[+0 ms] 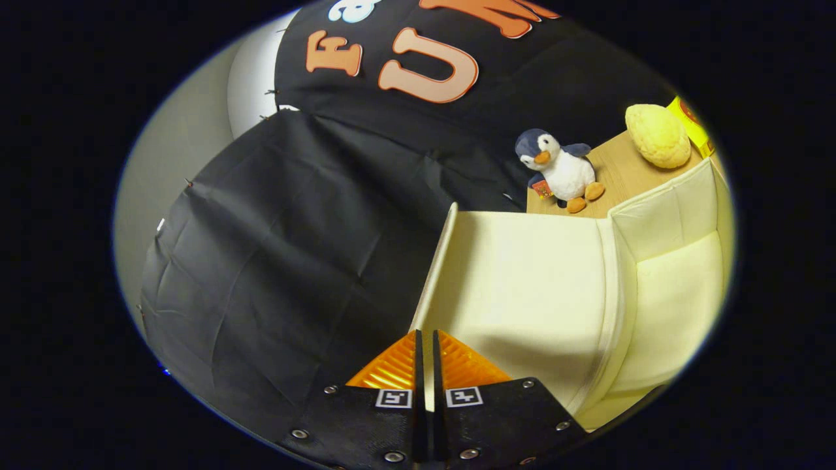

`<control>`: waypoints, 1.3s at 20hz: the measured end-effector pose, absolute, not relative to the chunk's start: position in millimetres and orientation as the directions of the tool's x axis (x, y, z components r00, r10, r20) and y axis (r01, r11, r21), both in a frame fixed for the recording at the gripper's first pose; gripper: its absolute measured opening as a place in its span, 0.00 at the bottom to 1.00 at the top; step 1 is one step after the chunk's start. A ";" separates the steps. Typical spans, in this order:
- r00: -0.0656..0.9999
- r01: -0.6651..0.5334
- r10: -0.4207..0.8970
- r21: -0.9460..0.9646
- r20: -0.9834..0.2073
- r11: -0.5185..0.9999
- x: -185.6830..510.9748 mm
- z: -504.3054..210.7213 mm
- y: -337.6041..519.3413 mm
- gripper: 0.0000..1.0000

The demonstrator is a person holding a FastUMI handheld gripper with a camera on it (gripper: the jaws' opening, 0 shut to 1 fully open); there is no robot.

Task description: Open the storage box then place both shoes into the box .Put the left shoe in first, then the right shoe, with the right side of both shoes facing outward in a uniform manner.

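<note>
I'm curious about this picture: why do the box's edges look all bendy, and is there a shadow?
In the gripper view, the fisheye lens bends the cream storage box; a soft shadow lies on its lid near the closed gripper, whose fingers pinch the lid's edge; the penguin toy looks sharp.

1. My gripper (425,339) shows two fingers (395,372) running forward side by side, each tapering to a point ahead.
2. I see ribbed, grooved faces on the sloping outer sides of both fingers, the ridges running crosswise.
3. Behind the fingers sit two flat dark mounting plates (366,424), angled outward like a pair of wings.
4. Each plate carries a small square black-and-white marker (394,398) at its inner front corner, one either side of the centre seam.
5. Round silver screws (300,433) dot the plates: along the outer edges and near the rear.
6. A narrow slit parts the two halves, with the fingers drawn close together.
</note>
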State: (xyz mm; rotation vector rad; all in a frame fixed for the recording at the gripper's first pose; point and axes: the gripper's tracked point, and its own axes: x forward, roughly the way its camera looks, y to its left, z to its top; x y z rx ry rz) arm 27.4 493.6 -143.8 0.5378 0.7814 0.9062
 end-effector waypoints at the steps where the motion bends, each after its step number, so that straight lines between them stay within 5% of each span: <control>1: 0.376 -0.487 0.841 0.690 -0.388 0.536 25.0 -150.6 496.1 0.14; 2: 0.377 -0.487 0.831 0.676 -0.409 0.553 26.6 -159.5 495.4 0.21; 7: 0.457 -0.490 0.757 0.578 -0.467 0.653 45.8 -171.1 467.6 0.90; 8: 0.481 -0.486 0.741 0.562 -0.468 0.670 51.0 -171.5 457.9 0.95; 26: 0.868 -0.163 0.259 0.250 -0.423 0.954 110.8 -145.6 121.0 0.98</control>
